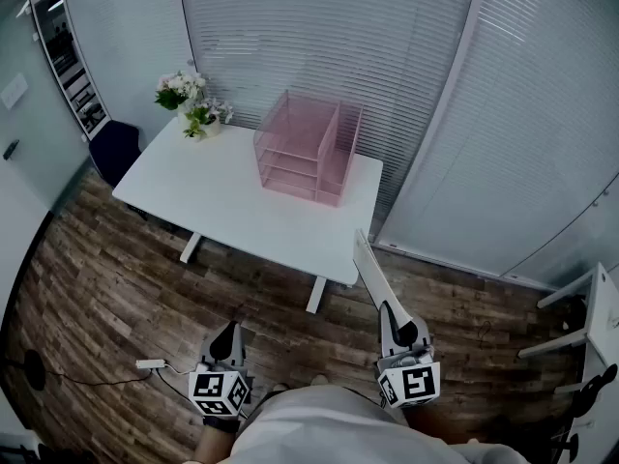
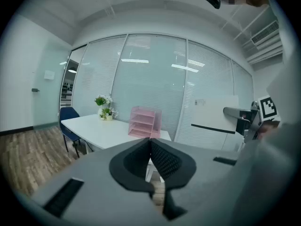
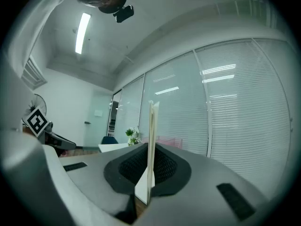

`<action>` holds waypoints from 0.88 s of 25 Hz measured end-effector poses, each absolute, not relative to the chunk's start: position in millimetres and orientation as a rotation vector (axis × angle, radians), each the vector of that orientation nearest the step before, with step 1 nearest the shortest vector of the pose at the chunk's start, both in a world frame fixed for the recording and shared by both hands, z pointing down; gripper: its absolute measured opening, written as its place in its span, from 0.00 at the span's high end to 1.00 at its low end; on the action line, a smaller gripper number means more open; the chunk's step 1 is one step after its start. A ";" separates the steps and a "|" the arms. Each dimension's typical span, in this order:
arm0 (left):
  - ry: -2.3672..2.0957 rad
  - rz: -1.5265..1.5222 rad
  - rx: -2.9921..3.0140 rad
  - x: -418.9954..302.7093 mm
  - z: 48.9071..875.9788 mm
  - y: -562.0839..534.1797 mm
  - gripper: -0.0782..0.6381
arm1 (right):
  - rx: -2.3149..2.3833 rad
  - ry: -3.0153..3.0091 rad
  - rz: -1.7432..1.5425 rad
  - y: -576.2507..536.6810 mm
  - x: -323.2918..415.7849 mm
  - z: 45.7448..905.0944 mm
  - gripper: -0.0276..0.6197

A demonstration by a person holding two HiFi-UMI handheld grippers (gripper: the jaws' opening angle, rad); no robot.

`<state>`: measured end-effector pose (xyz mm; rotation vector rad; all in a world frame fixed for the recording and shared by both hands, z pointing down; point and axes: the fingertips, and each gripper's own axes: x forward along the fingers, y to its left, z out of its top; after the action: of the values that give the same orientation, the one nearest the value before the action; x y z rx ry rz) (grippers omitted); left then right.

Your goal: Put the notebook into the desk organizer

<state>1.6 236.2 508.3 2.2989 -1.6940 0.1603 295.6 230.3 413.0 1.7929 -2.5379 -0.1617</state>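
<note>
I see a wood-plank floor [image 1: 106, 298] and blind-covered glass walls [image 1: 406, 75] around a white table [image 1: 203, 196]. A translucent pink desk organizer [image 1: 305, 148] stands near its far right corner. The right gripper [image 3: 150, 160], level, clamps the thin white notebook [image 3: 151, 140] edge-up, well short of the table. The left gripper [image 2: 150, 145] has its jaws together, empty.

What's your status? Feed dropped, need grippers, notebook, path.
Right gripper shut on notebook, held on edge. Left gripper shut, empty. Pink organizer on white table ahead, not reached. Nothing seen in the way.
</note>
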 end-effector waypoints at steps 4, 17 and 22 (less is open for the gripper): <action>-1.695 0.161 2.294 1.1 508.9 238.5 0.88 | 1.786 -2.541 -0.162 231.0 295.0 412.6 0.92; -1.712 0.175 2.282 6.3 510.7 242.4 0.88 | 1.800 -2.591 -0.138 230.8 304.5 411.1 0.92; -1.717 0.188 2.271 16.0 517.0 247.8 0.88 | 1.788 -2.589 -0.148 228.7 312.9 417.8 0.92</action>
<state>16.0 247.8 517.0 2.2709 -1.7170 0.1884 312.9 228.7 417.8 1.7883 -2.5892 -0.1475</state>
